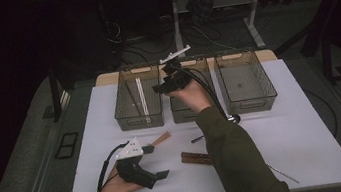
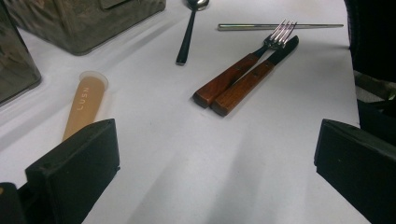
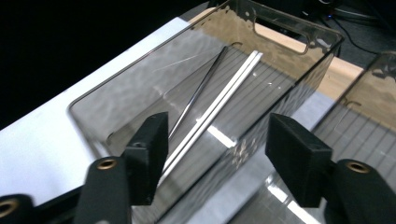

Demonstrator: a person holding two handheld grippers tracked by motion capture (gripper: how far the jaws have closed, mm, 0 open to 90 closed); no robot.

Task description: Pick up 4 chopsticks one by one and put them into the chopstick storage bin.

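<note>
High view: your right gripper (image 1: 172, 77) hovers over the left clear plastic bin (image 1: 125, 113) at the tabletop's far edge, jaws apart, holding nothing. That bin holds white chopsticks (image 3: 219, 100) and a thin dark rod (image 3: 198, 93), long axes running toward the far edge. Your left gripper (image 1: 141, 168) rests near the front-left corner, jaws wide, empty. Ahead of it lie the wooden-handled fork (image 2: 243, 63) and wooden-handled knife (image 2: 254, 77), side by side and touching, handles toward you. A tan tube (image 2: 86, 105) sits just beside its left jaw. Left hand is nearer the cutlery; likely sorting continues.
</note>
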